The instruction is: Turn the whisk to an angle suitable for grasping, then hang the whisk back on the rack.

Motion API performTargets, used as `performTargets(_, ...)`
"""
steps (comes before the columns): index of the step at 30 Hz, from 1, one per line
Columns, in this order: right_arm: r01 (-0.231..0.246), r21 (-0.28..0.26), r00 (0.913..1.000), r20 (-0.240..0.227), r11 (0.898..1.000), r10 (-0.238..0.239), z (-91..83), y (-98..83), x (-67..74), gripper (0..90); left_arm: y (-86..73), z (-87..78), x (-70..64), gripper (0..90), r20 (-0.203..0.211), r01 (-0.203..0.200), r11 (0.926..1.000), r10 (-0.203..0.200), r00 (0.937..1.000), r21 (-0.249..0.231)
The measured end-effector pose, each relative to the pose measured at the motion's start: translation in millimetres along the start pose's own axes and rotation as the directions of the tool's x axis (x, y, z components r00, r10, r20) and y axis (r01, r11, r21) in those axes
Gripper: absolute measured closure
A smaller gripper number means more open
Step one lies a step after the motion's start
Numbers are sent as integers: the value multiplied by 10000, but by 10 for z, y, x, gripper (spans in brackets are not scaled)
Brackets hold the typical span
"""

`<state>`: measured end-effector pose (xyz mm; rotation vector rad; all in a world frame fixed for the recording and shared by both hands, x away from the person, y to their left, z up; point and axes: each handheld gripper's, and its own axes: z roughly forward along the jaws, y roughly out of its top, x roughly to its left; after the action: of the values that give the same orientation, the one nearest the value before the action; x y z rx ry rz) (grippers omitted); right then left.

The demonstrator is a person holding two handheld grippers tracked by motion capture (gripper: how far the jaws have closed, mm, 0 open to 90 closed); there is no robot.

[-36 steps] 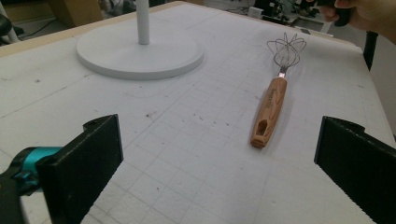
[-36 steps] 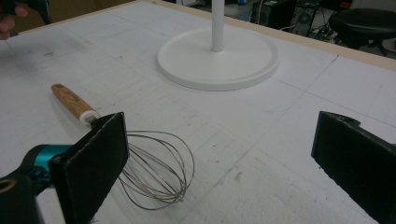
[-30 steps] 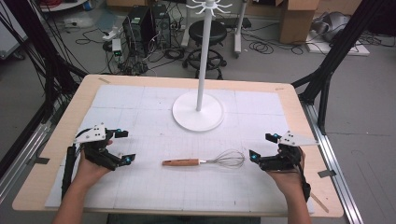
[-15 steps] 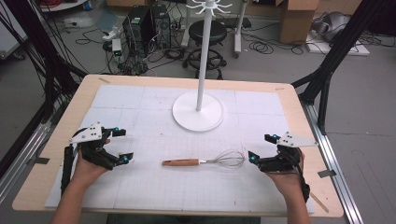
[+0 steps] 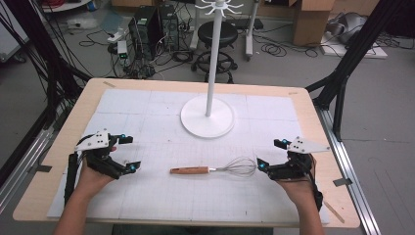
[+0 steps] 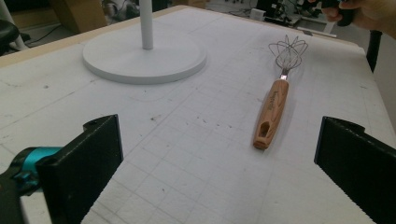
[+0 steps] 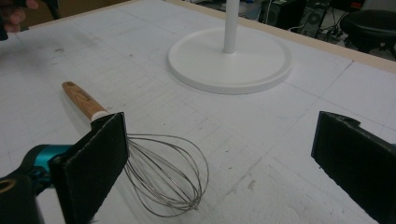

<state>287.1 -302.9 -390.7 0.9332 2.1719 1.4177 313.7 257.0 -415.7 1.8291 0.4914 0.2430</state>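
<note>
Both grippers unmoved | right gripper (image 5: 270, 153) near whisk (image 5: 215, 169)

This is a lab or recording workshop, no question: a wooden table (image 5: 323, 122) topped with a white gridded mat (image 5: 147, 112), black rig struts (image 5: 357, 54) on both sides, computer towers (image 5: 147, 29) on the bare grey floor, cables (image 5: 279, 49) snaking everywhere, cardboard boxes (image 5: 313, 19) at the back, a black stool (image 5: 218, 34) behind.
</note>
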Motion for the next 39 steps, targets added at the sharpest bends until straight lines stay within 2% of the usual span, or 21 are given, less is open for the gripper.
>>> performTargets(8, -33, 184, 10000, -71, 9998, 35, 77, 18, 44, 29, 10, 8, 43, 17, 121, 66, 9993, -62, 9999, -363)
performTargets(10, 129, 318, 9999, -42, 9994, -127, 104, 35, 76, 29, 14, -3, 34, 17, 99, 43, 9995, -40, 9999, -322)
performTargets(16, 179, 320, 9998, -95, 9993, -176, 136, 83, 94, 29, 20, 2, 4, 17, 123, -41, 9997, 44, 9999, -235)
performTargets(18, 365, 457, 9993, -67, 9983, -363, 163, 89, 94, 29, 16, 11, 9, 17, 97, -8, 9999, 10, 10000, -164)
performTargets(25, 348, 489, 9992, -214, 9982, -338, 203, 130, 101, 29, 40, 35, 0, 17, 49, -83, 10000, 84, 10000, -47)
performTargets(29, 611, 659, 9977, -346, 9960, -589, 269, 215, 127, 30, 53, 61, -3, 17, 83, -99, 9999, 99, 9999, 47)
performTargets(35, 867, 1000, 9952, -532, 9912, -817, 336, 337, 178, 30, 78, 78, -93, 17, 163, -249, 9994, 245, 9996, 239)
performTargets(39, 1170, 1358, 9907, -850, 9838, -1061, 452, 484, 202, 30, 78, 60, -74, 17, -15, -272, 9994, 273, 9996, 196)
